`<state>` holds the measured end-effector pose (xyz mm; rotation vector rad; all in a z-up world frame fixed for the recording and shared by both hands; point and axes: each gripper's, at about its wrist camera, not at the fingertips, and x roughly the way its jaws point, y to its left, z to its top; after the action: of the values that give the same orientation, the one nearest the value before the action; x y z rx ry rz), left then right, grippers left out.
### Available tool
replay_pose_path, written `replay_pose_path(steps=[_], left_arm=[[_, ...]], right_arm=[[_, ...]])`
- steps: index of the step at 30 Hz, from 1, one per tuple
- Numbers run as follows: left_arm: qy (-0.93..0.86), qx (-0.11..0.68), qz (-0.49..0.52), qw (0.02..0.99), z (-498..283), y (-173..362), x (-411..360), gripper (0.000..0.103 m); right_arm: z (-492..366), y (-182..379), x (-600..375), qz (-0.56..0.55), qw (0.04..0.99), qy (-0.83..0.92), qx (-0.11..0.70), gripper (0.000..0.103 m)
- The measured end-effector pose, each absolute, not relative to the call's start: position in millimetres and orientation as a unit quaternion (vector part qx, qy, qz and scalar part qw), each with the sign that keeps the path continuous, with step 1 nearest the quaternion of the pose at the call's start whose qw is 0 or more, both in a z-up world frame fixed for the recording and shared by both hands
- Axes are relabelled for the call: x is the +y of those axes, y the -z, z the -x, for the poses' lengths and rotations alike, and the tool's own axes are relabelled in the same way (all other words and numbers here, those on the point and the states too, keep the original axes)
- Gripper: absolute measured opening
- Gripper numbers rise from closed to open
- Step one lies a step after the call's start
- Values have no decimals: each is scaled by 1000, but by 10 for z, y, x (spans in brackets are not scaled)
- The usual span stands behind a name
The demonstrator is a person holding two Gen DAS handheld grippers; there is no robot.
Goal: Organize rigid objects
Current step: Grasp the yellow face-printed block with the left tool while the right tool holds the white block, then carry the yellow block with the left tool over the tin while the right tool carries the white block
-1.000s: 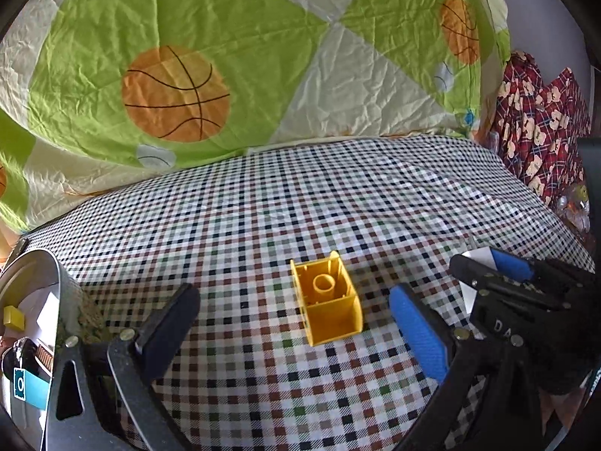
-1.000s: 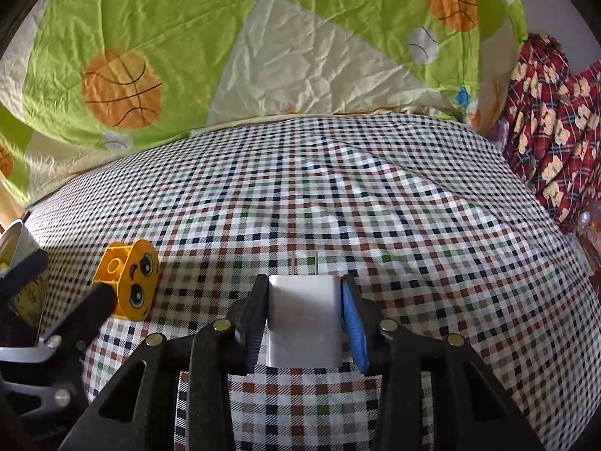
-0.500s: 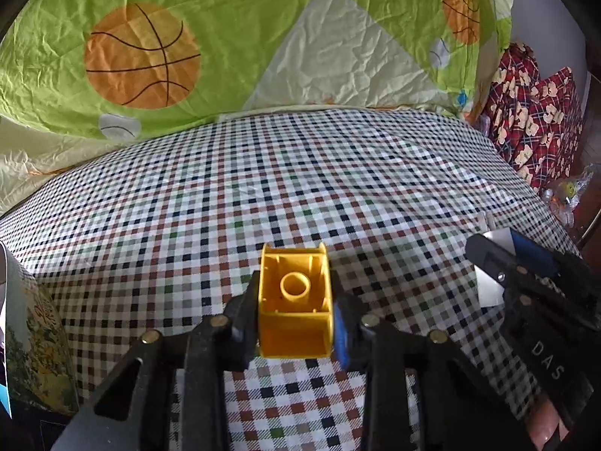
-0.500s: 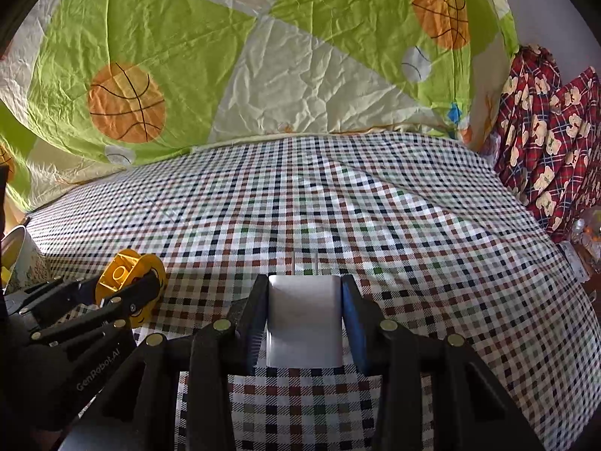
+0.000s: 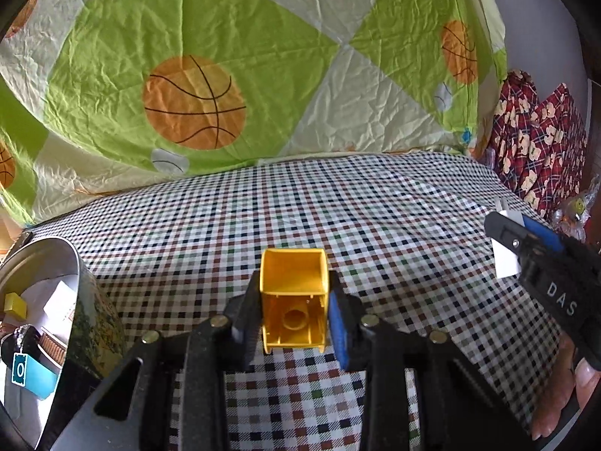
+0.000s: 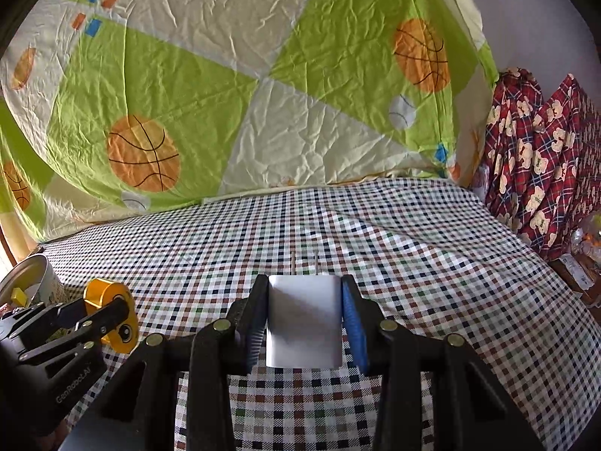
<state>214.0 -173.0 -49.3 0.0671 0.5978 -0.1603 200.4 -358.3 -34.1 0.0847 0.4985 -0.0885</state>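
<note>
Checked cloth (image 5: 375, 218) in white, black, brown and green covers the bed on which everything lies. Behind it hangs a wrinkled green-and-cream sheet (image 5: 263, 56) printed with orange basketballs, and a red plaid fabric with bear figures (image 6: 537, 158) is heaped at the right edge. A round metal tin (image 5: 80, 293) stands at the left, with a small yellow block and a blue card inside it.

The left hand-held gripper (image 5: 295, 315) pinches a yellow toy block (image 5: 293, 300) between its fingers, the hollow underside facing the camera, lifted clear of the cloth. The right hand-held gripper (image 6: 305, 319) clamps a white plug adapter (image 6: 304, 323), its two metal prongs pointing forward, also held above the cloth.

A second ago the yellow block sat on the cloth between the left gripper's spread fingers; half a second ago those fingers had closed on it, and now it is tilted back and raised, with the tin again in view. The right gripper has kept its adapter throughout.
</note>
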Motion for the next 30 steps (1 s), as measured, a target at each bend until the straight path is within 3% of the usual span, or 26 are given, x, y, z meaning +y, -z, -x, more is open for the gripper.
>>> replay_pose_path(steps=[13,30], left_arm=[[42,207,-22,977,-1669,342,-1440,31],[16,179,-6,984,-1452,304,-1190,31]], right_arm=[[-1823,269,-3410,-35,978,40,204,40],[-1607,232,-3161,-31,986,18,165,40]])
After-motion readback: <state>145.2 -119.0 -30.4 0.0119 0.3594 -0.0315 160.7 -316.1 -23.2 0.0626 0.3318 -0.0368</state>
